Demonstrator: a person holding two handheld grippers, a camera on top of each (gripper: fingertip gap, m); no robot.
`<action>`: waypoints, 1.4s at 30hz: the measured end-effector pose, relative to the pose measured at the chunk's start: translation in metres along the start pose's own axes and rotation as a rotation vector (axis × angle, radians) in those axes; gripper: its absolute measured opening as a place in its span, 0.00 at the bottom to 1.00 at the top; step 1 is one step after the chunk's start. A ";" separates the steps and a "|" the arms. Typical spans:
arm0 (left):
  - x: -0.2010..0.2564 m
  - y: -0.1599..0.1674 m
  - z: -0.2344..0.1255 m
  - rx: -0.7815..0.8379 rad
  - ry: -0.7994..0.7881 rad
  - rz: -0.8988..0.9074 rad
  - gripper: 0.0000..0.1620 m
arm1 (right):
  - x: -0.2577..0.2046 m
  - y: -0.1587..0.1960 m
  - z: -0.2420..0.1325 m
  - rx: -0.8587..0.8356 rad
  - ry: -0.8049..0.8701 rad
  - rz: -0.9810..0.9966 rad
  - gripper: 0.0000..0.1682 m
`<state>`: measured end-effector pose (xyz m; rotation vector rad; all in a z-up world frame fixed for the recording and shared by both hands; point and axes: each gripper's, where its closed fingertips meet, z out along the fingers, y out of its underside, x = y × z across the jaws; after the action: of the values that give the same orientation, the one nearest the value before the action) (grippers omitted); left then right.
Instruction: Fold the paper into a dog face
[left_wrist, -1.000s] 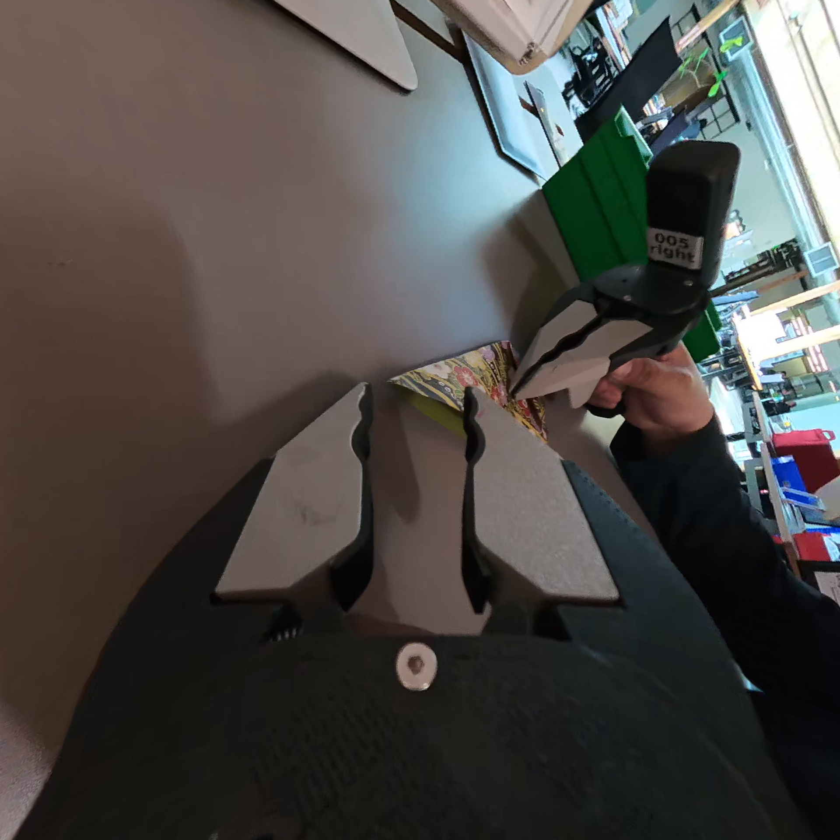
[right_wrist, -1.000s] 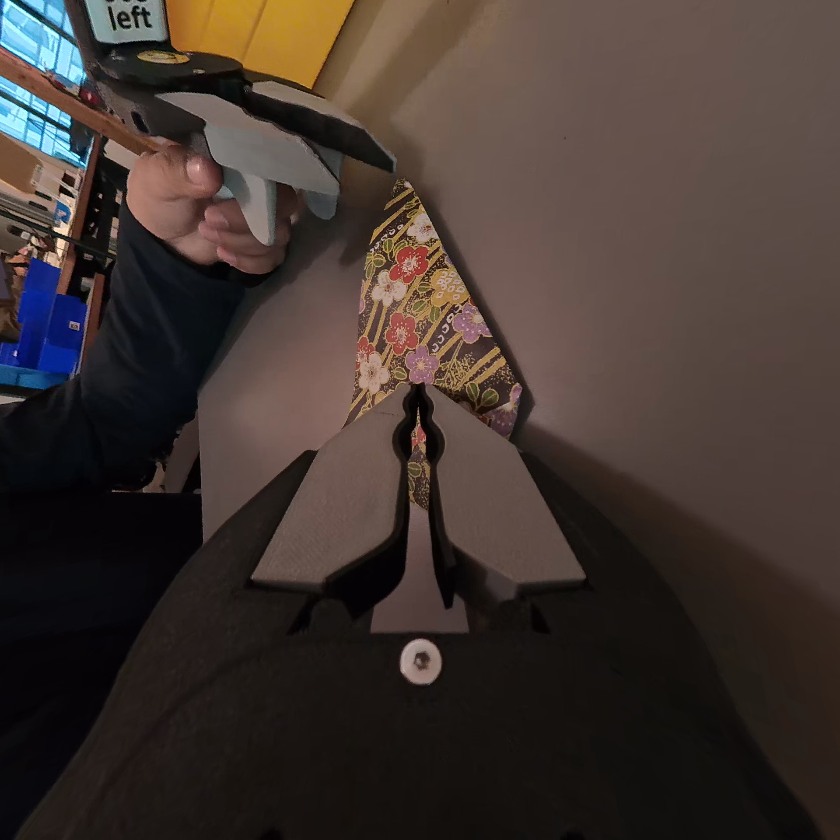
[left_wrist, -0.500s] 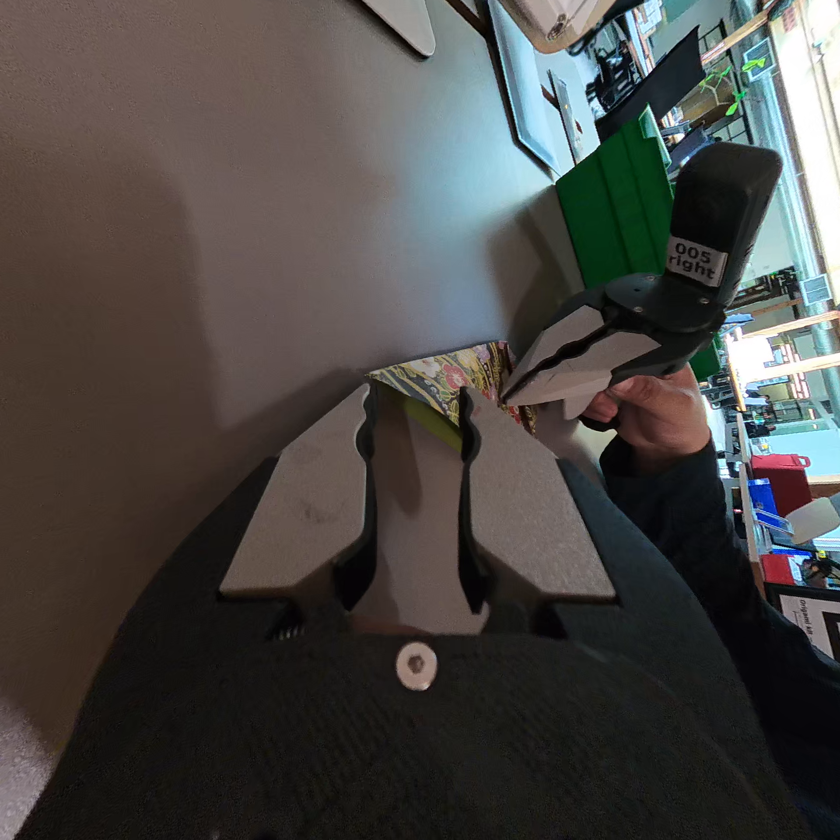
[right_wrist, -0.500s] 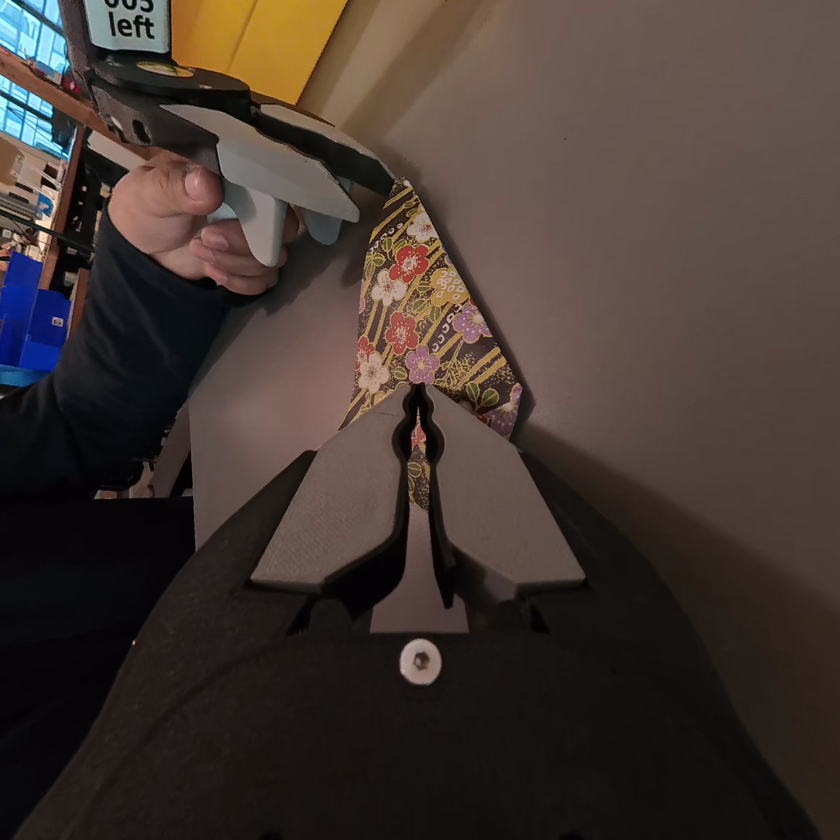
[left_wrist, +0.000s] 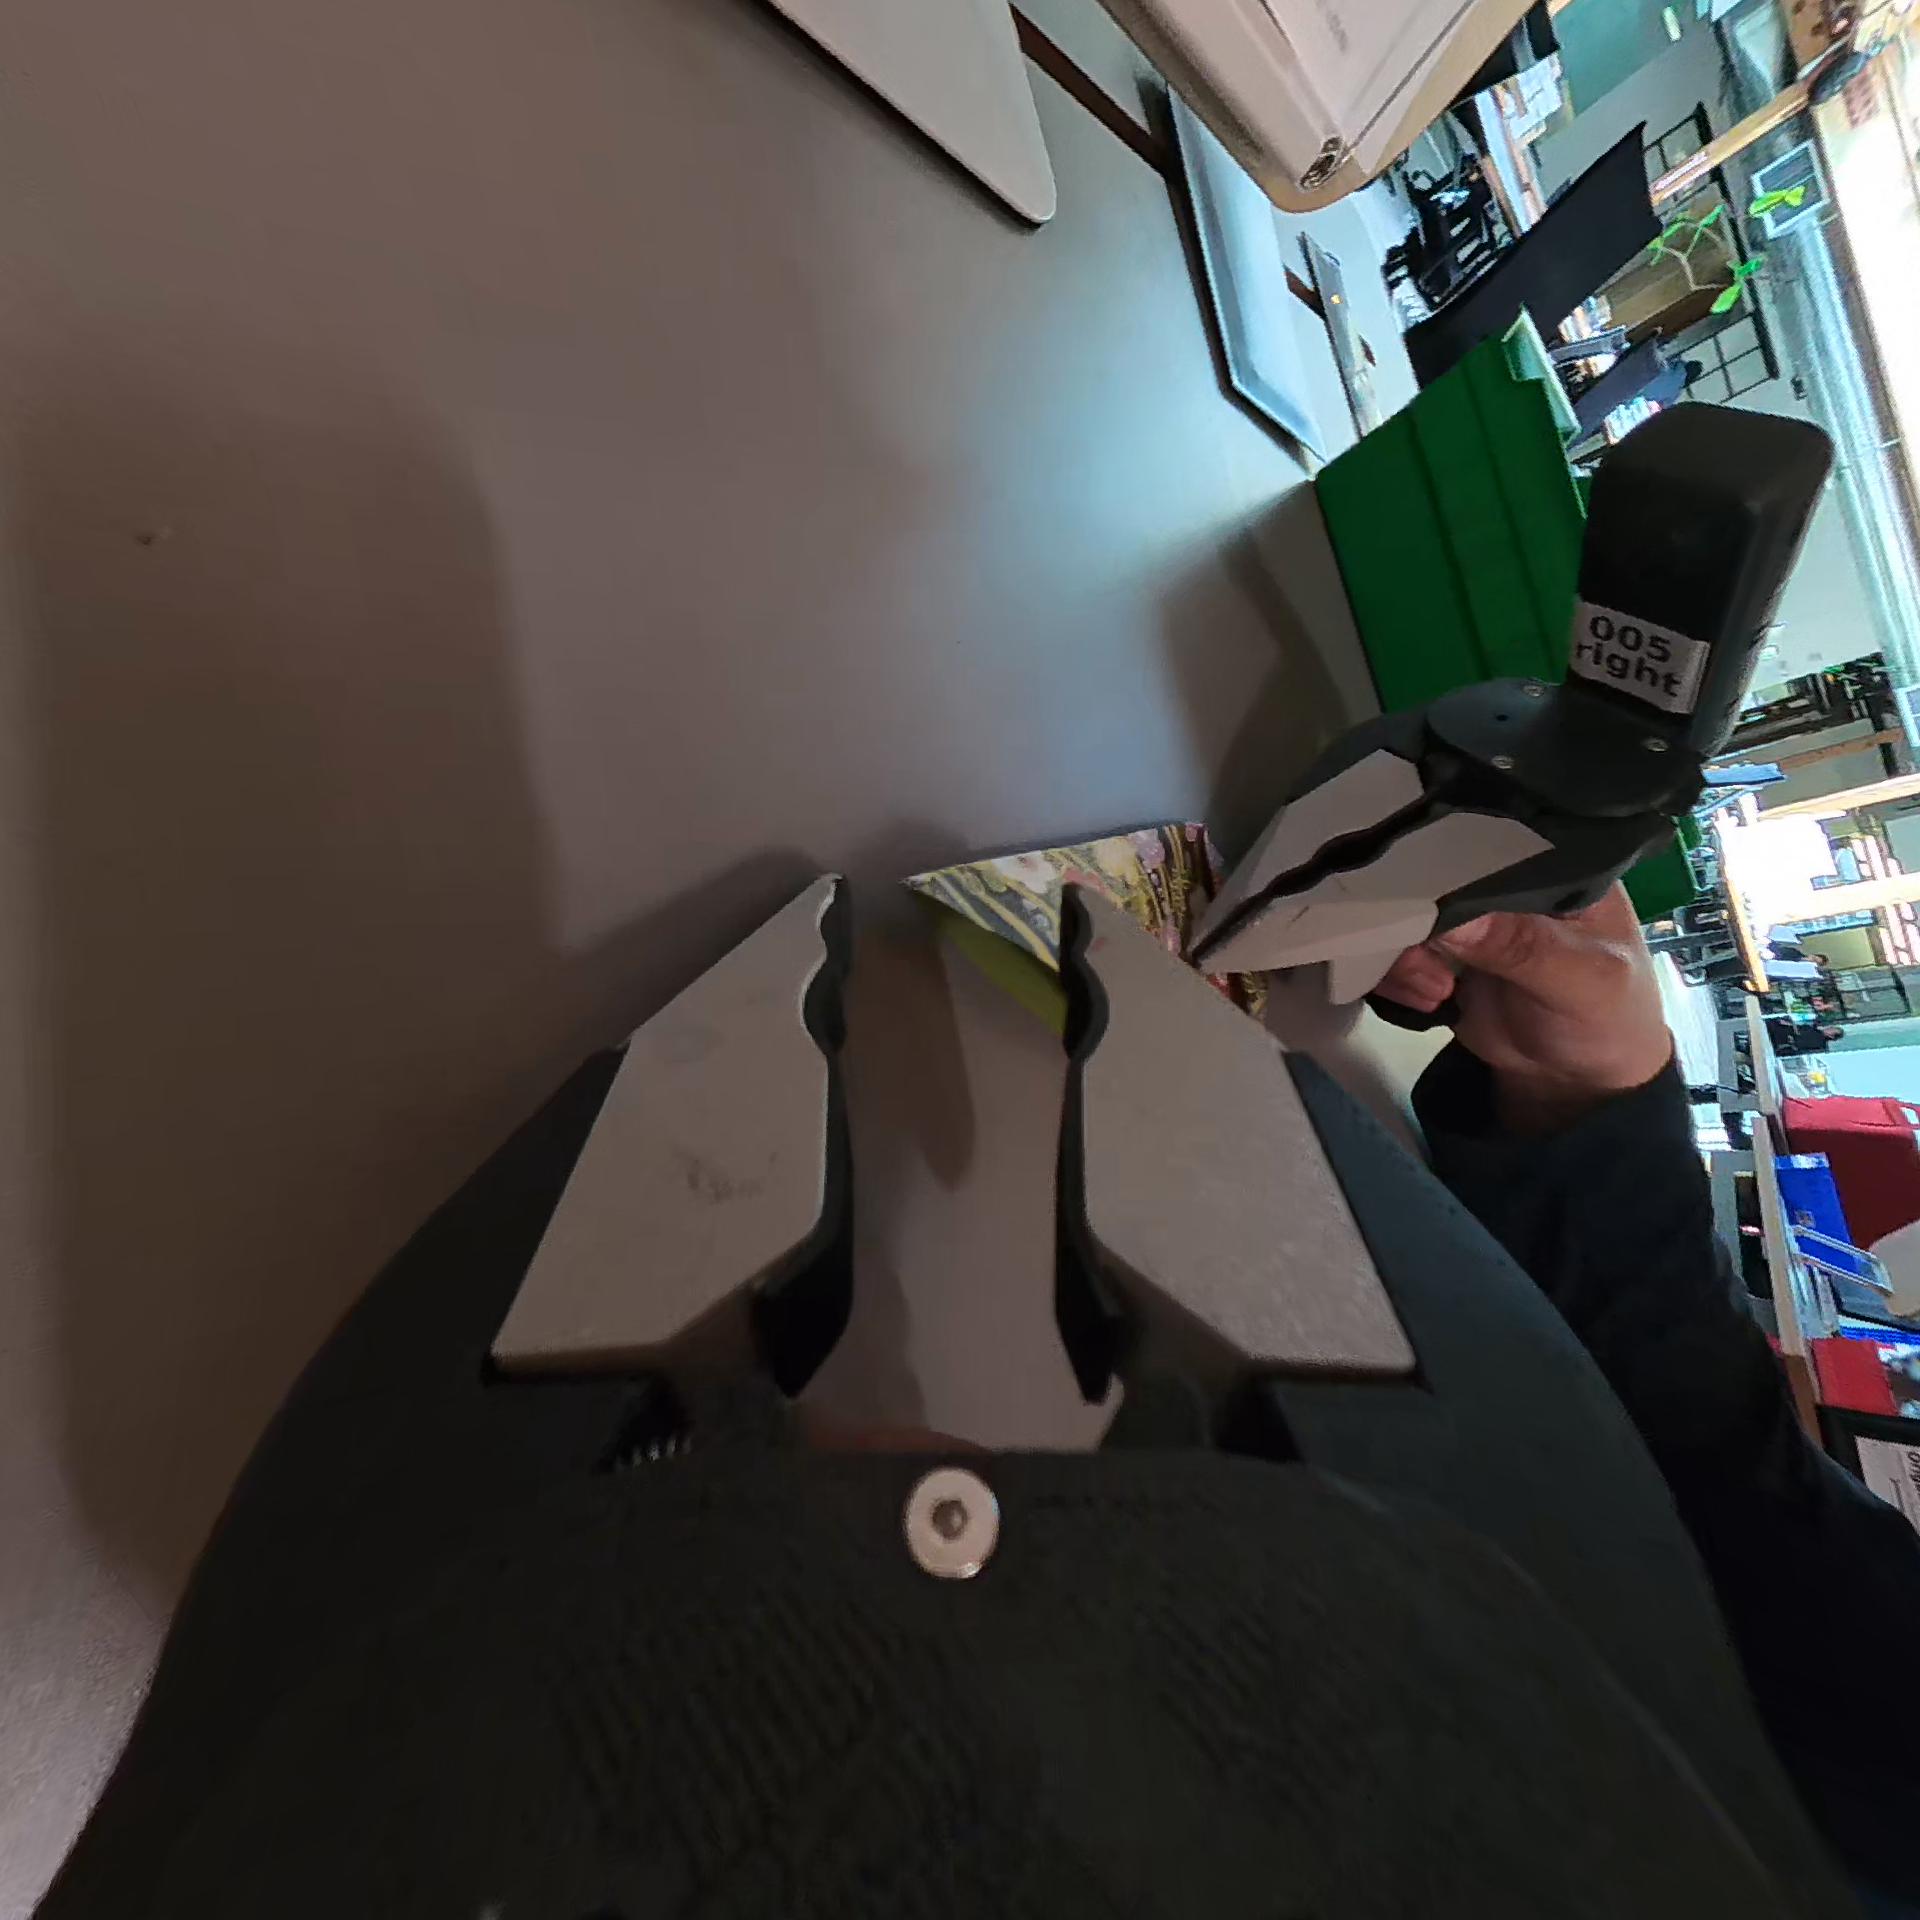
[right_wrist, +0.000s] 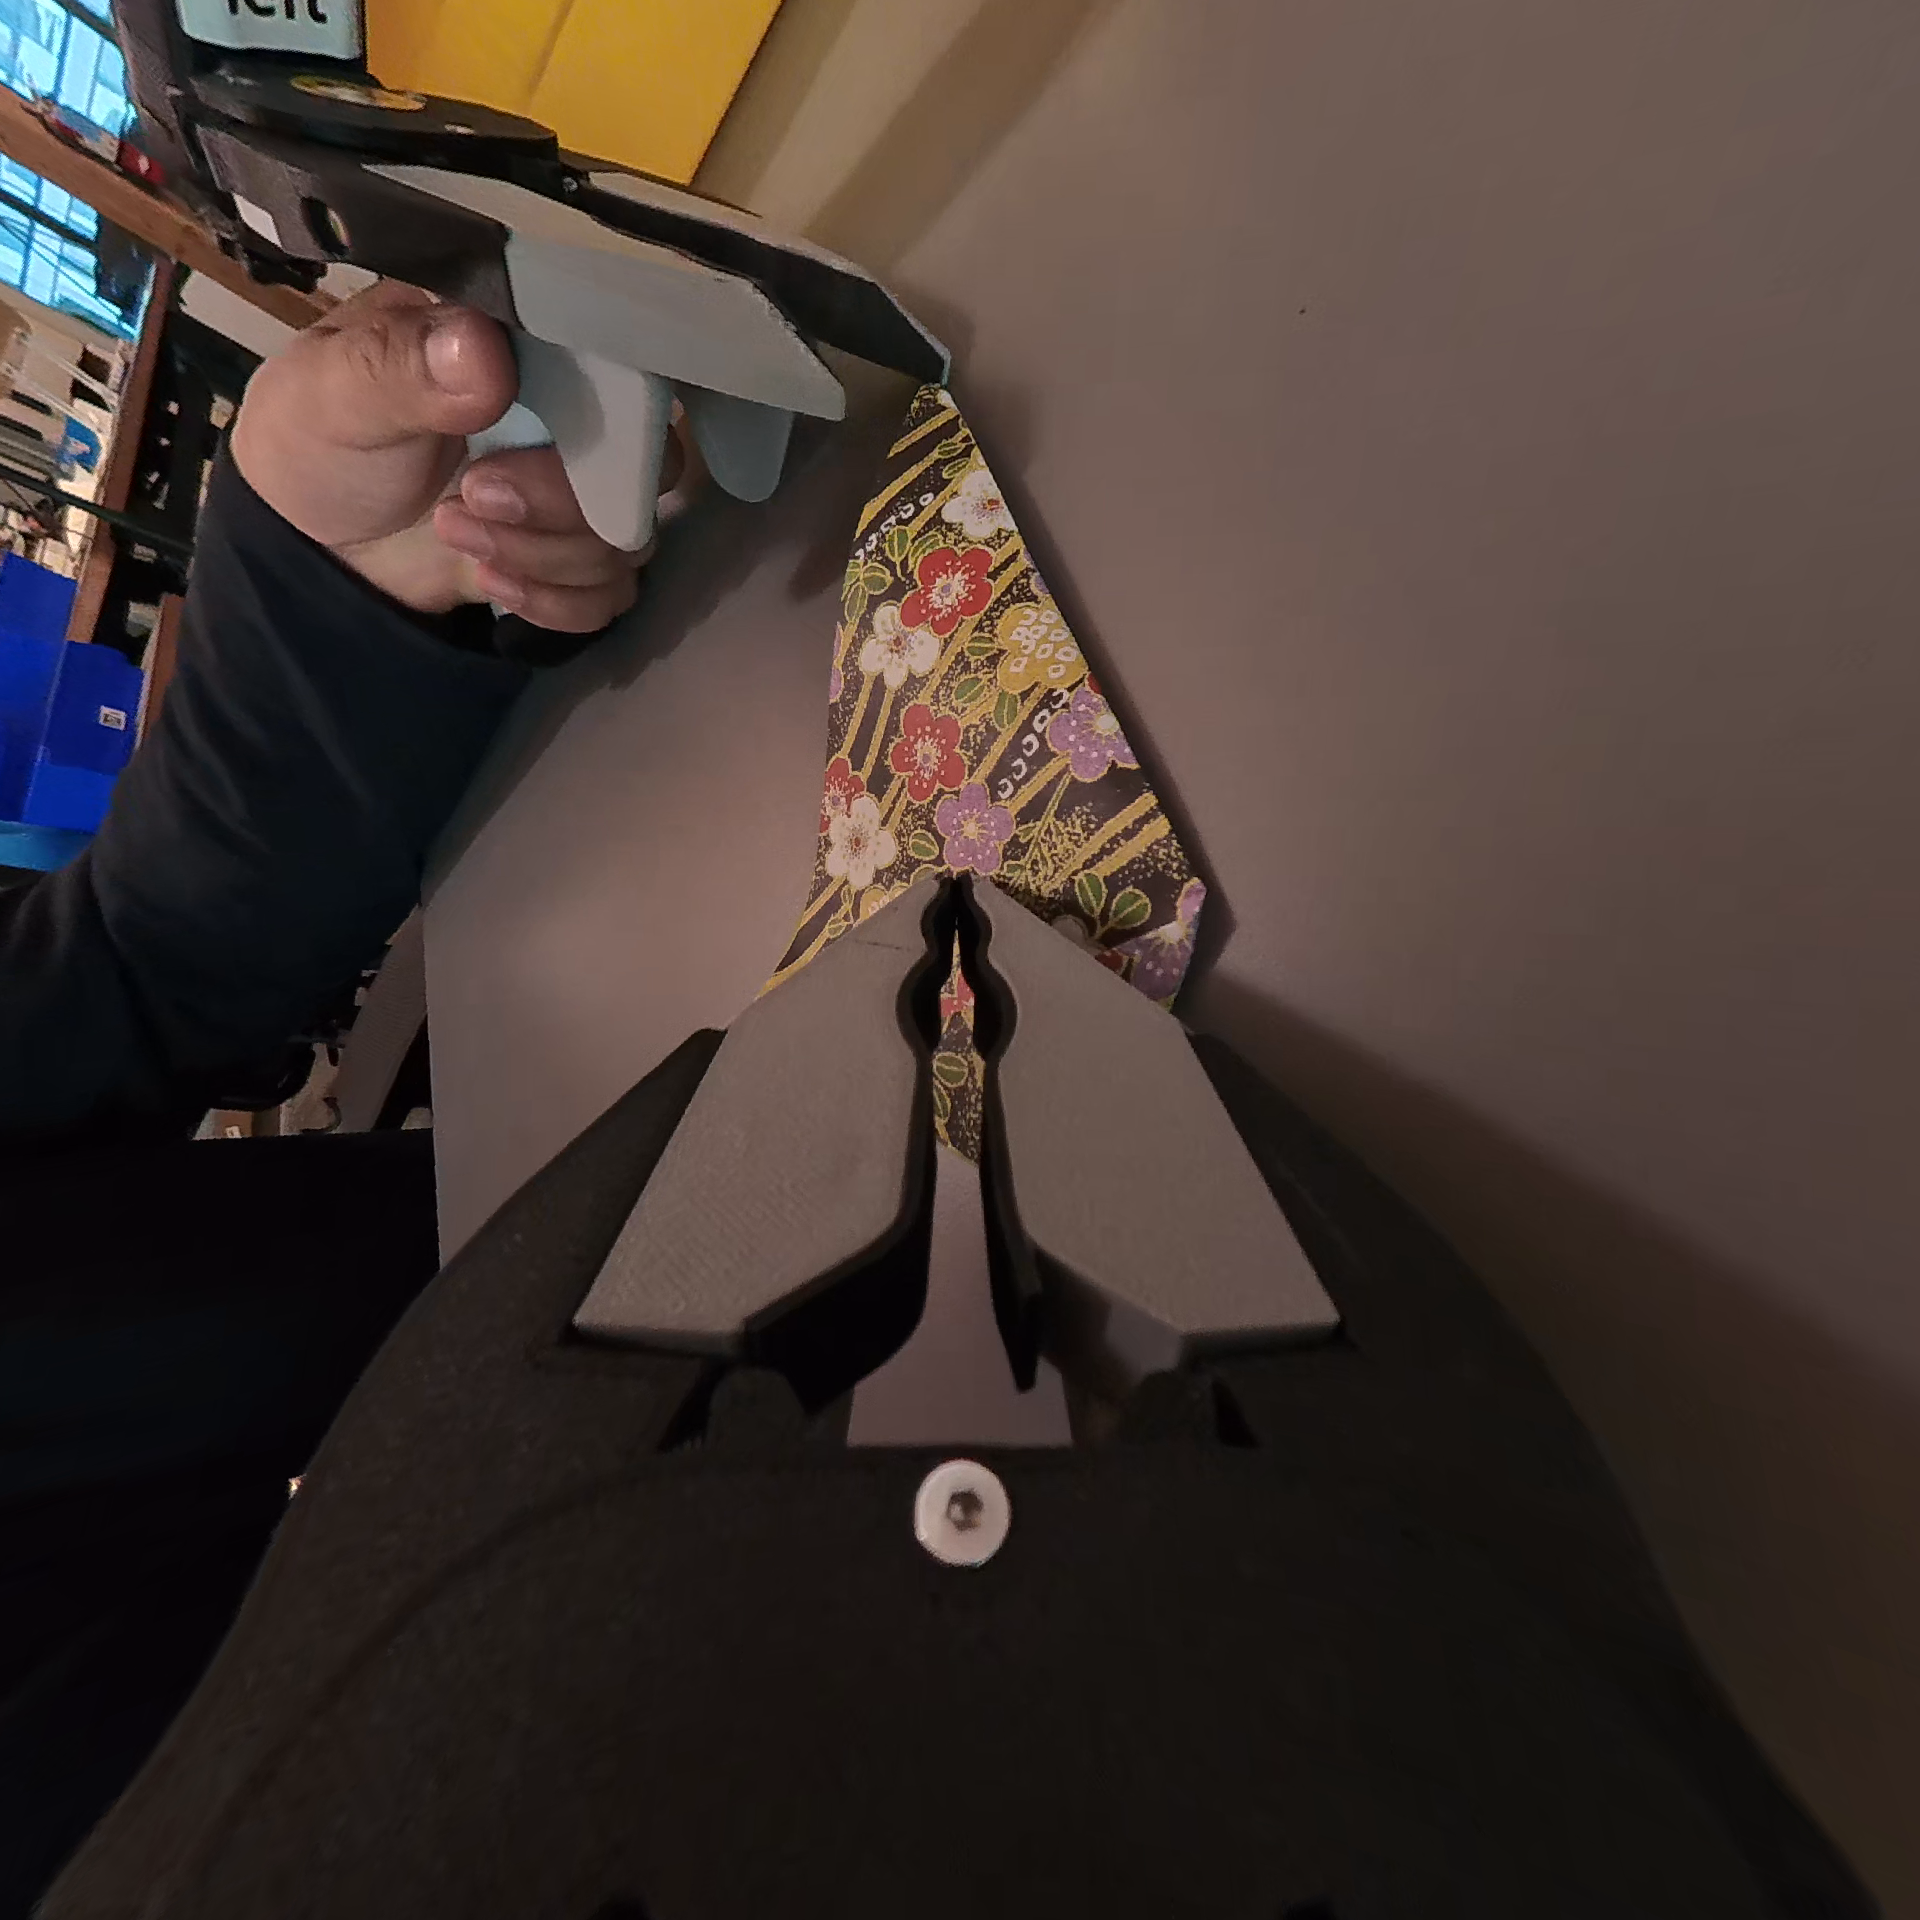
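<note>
**Pinching a floral sheet on a grey tabletop**

Lying flat on the grey table (right_wrist: 1455, 520), the floral origami paper (right_wrist: 966, 727) is folded into a long pointed shape, its dark face printed with red, white, yellow and purple blossoms. The right gripper (right_wrist: 957, 904) has its fingers closed together at the near end of the paper; whether the sheet is actually clamped between them cannot be told. In the left wrist view, the left gripper (left_wrist: 951, 914) stands with its fingers spread apart, holding nothing, and a lime-green underside of the paper (left_wrist: 1008, 971) shows between them. From the right wrist view, its tip sits just at the paper's far point. A green folder (left_wrist: 1455, 540) lies farther back.
</note>
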<state>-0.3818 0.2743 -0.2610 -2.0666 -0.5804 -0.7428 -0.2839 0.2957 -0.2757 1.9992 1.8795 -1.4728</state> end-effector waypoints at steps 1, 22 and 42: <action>0.002 0.000 0.001 -0.002 0.012 0.000 0.25 | 0.000 0.000 0.000 0.000 0.001 -0.001 0.00; 0.014 0.009 0.011 -0.081 0.066 0.064 0.20 | 0.000 0.000 0.000 0.001 0.001 -0.004 0.00; 0.015 0.013 0.011 -0.096 0.056 0.138 0.00 | 0.000 0.001 0.000 -0.002 0.006 -0.009 0.00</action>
<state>-0.3601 0.2783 -0.2628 -2.1419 -0.3731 -0.7580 -0.2834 0.2957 -0.2758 1.9985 1.8941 -1.4679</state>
